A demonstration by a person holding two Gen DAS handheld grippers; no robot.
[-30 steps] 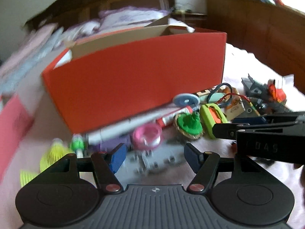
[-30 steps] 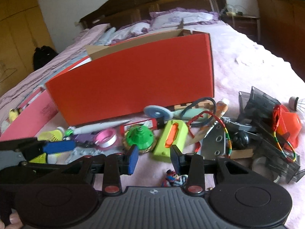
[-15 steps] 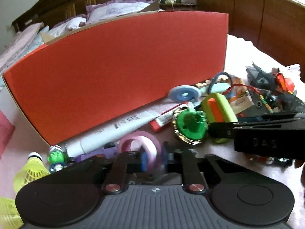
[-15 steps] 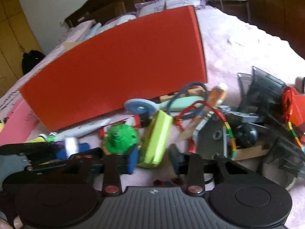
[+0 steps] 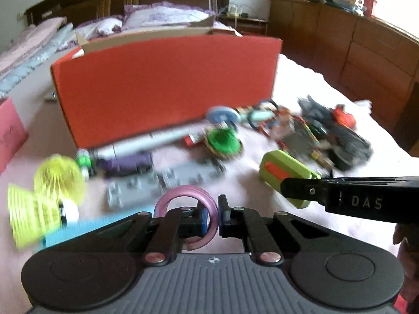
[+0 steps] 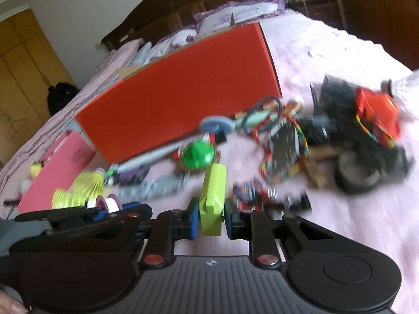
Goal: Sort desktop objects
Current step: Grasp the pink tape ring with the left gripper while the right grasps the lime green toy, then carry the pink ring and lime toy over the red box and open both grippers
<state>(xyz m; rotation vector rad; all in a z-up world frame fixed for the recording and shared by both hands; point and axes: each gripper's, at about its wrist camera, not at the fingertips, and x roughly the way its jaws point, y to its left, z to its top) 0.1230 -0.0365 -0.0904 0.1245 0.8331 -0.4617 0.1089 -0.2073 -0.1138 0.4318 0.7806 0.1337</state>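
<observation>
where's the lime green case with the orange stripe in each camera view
Left wrist: the lime green case sits right of centre, its near end gripped by the right gripper reaching in from the right.
Right wrist: the case is bottom centre, clamped between the blue pads.
Shared landmark: the red box behind the clutter.

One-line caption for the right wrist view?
Right gripper clamps a lime-green block before the red box amid scattered clutter.

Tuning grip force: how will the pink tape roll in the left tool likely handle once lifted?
The pink tape roll is pinched through one wall by the left tool, so it may pivot. It looks like a thin hollow ring, probably light, and hard squeezing could dent it. Being round, it would likely roll on the bedspread if dropped.
</observation>
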